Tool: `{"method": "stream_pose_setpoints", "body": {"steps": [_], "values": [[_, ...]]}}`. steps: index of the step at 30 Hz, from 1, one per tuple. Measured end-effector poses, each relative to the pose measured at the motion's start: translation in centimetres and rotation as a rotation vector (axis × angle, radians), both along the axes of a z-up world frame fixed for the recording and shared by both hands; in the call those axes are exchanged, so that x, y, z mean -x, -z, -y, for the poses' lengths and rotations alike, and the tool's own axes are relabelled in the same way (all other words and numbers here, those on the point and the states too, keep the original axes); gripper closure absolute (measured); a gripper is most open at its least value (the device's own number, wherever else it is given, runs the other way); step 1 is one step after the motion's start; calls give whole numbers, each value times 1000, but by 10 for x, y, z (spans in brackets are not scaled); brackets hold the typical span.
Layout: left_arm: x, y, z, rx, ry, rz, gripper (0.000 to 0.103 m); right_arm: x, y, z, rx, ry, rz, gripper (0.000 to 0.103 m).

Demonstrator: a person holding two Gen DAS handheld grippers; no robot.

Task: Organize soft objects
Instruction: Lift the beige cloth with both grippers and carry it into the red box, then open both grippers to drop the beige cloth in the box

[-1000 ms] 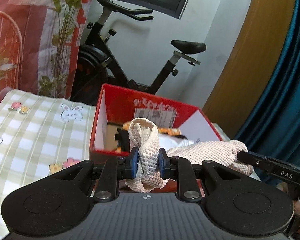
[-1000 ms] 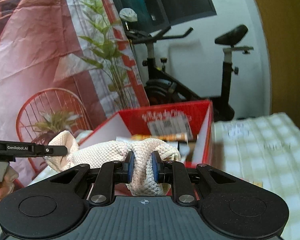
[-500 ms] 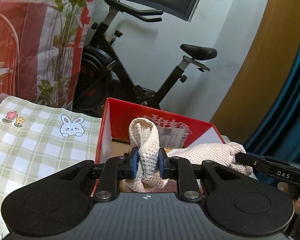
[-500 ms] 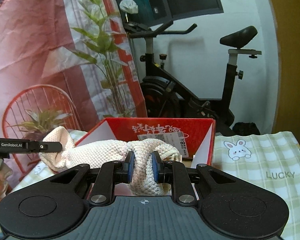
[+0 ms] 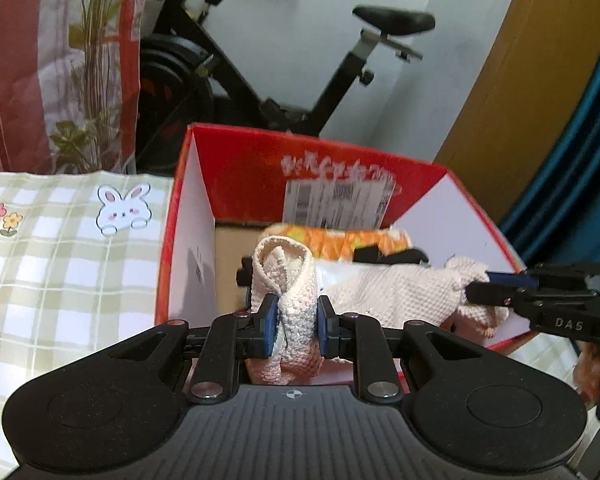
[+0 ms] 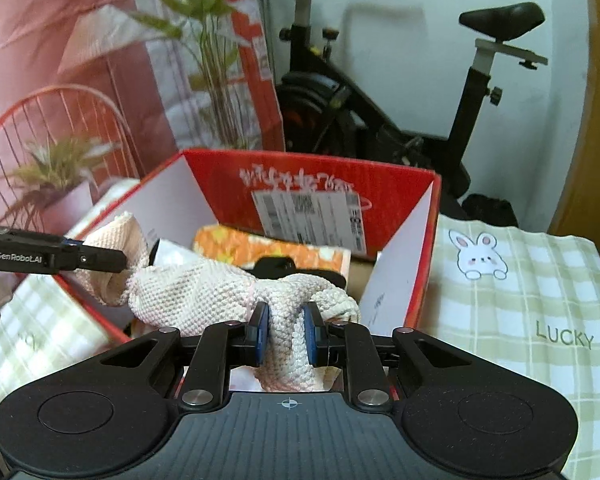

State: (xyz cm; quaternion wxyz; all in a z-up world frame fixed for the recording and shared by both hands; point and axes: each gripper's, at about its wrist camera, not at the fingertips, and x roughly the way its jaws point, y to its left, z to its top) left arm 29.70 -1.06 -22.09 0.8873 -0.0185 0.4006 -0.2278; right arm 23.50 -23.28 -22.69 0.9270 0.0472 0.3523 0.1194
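A cream knitted cloth point(image 5: 400, 292) hangs stretched between my two grippers, over the open red cardboard box point(image 5: 228, 164). My left gripper point(image 5: 294, 322) is shut on one end of the cloth. My right gripper point(image 6: 286, 330) is shut on the other end point(image 6: 288, 320). In the left wrist view the right gripper point(image 5: 500, 284) comes in from the right; in the right wrist view the left gripper point(image 6: 100, 258) comes in from the left. The box point(image 6: 320, 168) holds an orange patterned cloth point(image 6: 260, 248), a white item and a dark object.
The box stands on a green checked cloth with a rabbit print point(image 5: 60, 240), which also shows in the right wrist view point(image 6: 520, 300). Behind are an exercise bike point(image 6: 380, 100), a potted plant point(image 6: 52, 184), a red wire chair and a blue curtain point(image 5: 580, 160).
Both grippers have moved forward and down with the cloth, so the box is nearer and I see into it.
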Motion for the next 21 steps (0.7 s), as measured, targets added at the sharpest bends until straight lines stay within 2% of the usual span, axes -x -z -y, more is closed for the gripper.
{"method": "stream_pose_setpoints", "body": {"steps": [5,11,13,15,18,20,21], "values": [[-4,6,7,-42,12,-36,81,-5,3,-9,56,-22,-31,86],[-7,4,8,-36,2,-41,78,-15,2,-15,82,4,-54,85],[-6,1,9,-37,5,-28,68,-13,2,-14,77,22,-44,80],[-1,-5,10,-31,14,-6,48,-8,0,-13,63,19,-25,76],[9,-17,13,-42,23,36,39,0,-6,-10,50,23,7,70],[17,-25,14,-50,30,70,32,7,-12,-9,50,32,38,50],[21,-30,15,-51,31,91,24,11,-15,-10,53,36,56,46]]}}
